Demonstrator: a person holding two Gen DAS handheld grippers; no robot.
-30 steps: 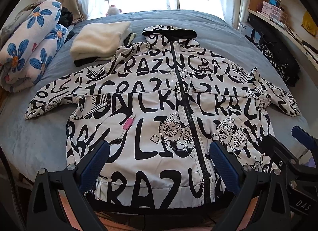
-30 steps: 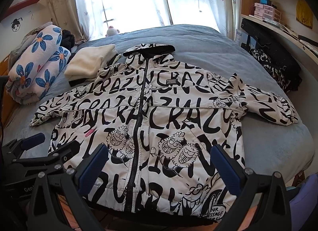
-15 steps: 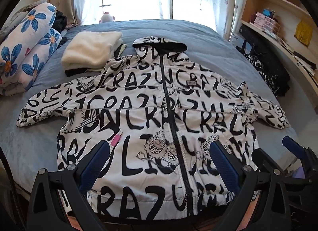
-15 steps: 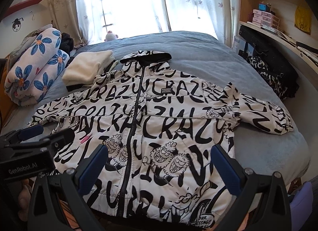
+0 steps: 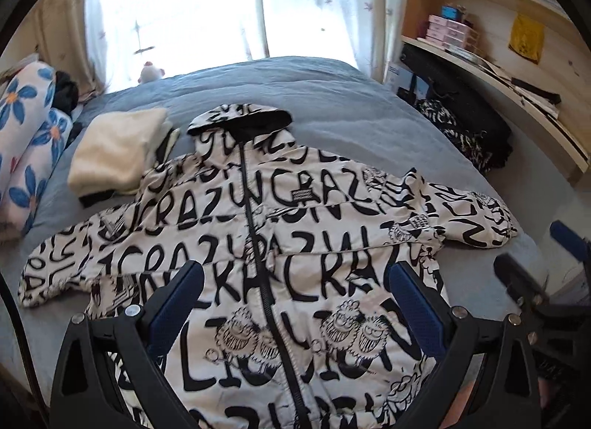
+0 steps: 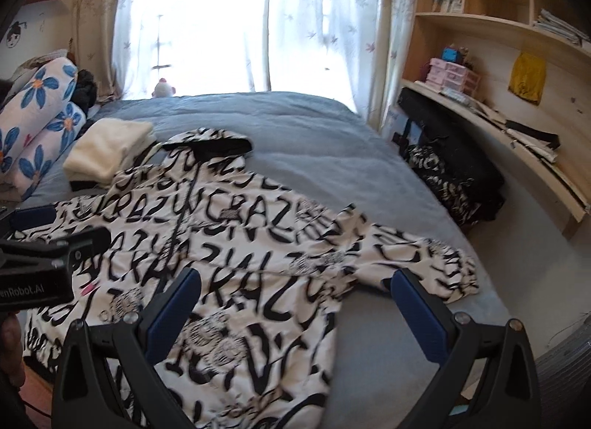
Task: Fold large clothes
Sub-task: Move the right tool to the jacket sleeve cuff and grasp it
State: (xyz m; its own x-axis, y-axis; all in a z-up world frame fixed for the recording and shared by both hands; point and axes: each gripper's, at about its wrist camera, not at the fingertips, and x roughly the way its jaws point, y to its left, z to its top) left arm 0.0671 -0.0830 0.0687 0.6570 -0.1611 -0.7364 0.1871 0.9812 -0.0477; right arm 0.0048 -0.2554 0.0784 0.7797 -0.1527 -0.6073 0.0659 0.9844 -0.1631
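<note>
A white hooded jacket with black lettering (image 5: 295, 244) lies face up and spread flat on the blue bed (image 5: 332, 96), sleeves out to both sides, zip closed, hood toward the window. It also shows in the right wrist view (image 6: 240, 244). My left gripper (image 5: 295, 303) is open and empty, held above the jacket's lower middle. My right gripper (image 6: 295, 311) is open and empty, above the jacket's right side near the right sleeve (image 6: 417, 263). The right gripper shows at the right edge of the left wrist view (image 5: 532, 259).
A folded cream garment (image 5: 118, 152) lies left of the hood. A rolled floral quilt (image 5: 26, 141) is at the far left. A dark patterned bag (image 6: 450, 178) and wooden shelves (image 6: 498, 41) stand to the right. A small plush toy (image 5: 149, 72) sits by the curtained window.
Both grippers have risen and swung right; the jacket sits lower and more to the left in both views. The jacket itself has not moved. Both jaws stay open.
</note>
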